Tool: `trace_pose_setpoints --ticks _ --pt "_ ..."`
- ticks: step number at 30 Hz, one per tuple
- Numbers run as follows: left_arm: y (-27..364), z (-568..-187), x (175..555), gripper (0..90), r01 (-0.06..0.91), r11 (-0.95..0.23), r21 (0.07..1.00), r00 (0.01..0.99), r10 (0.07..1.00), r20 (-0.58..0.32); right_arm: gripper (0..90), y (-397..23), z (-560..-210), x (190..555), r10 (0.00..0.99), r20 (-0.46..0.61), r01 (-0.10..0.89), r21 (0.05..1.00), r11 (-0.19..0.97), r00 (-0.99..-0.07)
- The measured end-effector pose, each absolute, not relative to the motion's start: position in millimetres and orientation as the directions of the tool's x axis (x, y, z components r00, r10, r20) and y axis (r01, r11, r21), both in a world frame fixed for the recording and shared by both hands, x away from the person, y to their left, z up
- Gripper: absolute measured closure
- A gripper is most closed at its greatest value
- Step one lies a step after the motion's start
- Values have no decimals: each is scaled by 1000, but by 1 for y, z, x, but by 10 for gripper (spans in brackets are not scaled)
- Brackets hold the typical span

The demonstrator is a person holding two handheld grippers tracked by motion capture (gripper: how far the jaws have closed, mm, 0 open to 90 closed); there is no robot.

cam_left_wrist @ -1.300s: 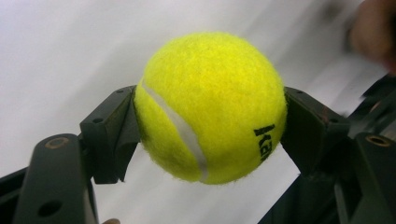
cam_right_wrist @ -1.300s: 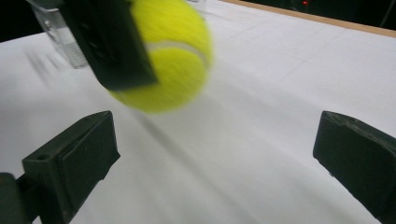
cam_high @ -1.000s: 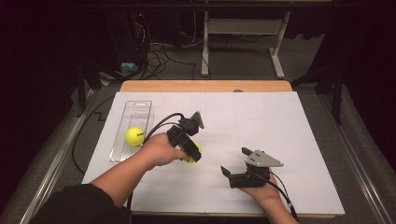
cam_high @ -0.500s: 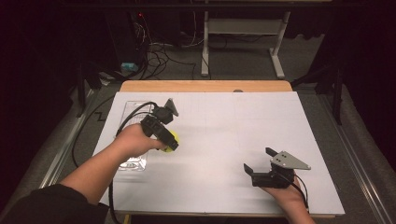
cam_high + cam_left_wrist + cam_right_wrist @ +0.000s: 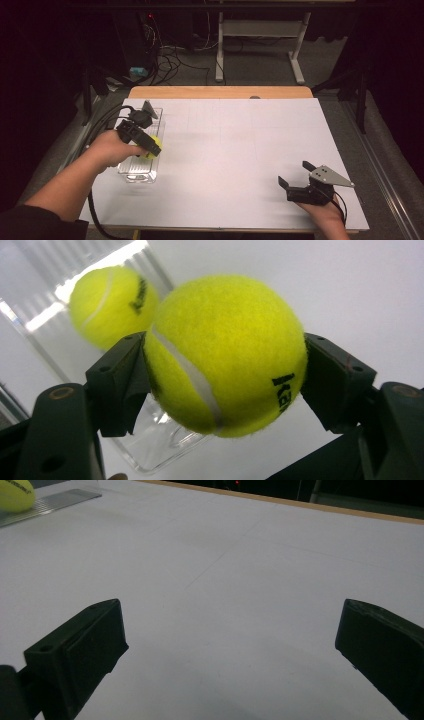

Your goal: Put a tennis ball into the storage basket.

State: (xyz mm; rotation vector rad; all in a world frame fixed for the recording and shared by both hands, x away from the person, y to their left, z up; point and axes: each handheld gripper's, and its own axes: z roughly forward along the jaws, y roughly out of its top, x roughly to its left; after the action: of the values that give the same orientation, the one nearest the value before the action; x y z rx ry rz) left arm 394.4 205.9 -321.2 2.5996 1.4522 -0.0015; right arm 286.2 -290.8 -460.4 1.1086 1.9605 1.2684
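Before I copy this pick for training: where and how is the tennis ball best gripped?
Across its middle, one jaw on each opposite side, as the left gripper holds the ball now. It is round, so the widest part seats between the pads; come from above, the table blocks below.

Fuzzy yellow tennis ball [image 5: 225, 352] with white seam: black print, cut off at its lower right curve, reads roughly "ka". Second fuzzy yellow tennis ball [image 5: 112, 305] in clear plastic tray [image 5: 160, 440]: black logo, blurred, unreadable. No other text legible.
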Motion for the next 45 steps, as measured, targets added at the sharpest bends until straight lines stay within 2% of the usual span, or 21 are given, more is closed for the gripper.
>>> trace_pose_setpoints --ticks 9,21,29,30,32,33,36,45 --pt "235 -331 392 263 875 -472 112 480 874 -71 0 -293 -461 285 863 -16 348 911 220 -504" --pt "232 -362 394 262 879 -475 48 477 875 -77 0 -292 -463 285 861 -18 352 908 226 -508" --pt "233 -370 395 256 889 -457 40 458 885 -78 1 -290 -464 285 858 -19 354 906 232 -513" --pt "233 -367 395 235 888 -456 55 459 886 -71 1 -290 -464 285 858 -19 354 906 231 -513" --pt "233 -359 394 94 883 -462 84 468 880 -79 2 -290 -463 285 859 -20 353 907 231 -512" --pt "233 -355 394 58 881 -463 96 471 879 -80 1 -290 -463 285 859 -20 352 907 231 -512" --pt "230 -348 392 24 873 -473 120 483 872 -80 1 -290 -463 285 857 -20 351 907 232 -514" --pt "193 -352 390 16 827 -546 132 558 826 -78 2 -290 -462 285 858 -20 348 909 229 -513"
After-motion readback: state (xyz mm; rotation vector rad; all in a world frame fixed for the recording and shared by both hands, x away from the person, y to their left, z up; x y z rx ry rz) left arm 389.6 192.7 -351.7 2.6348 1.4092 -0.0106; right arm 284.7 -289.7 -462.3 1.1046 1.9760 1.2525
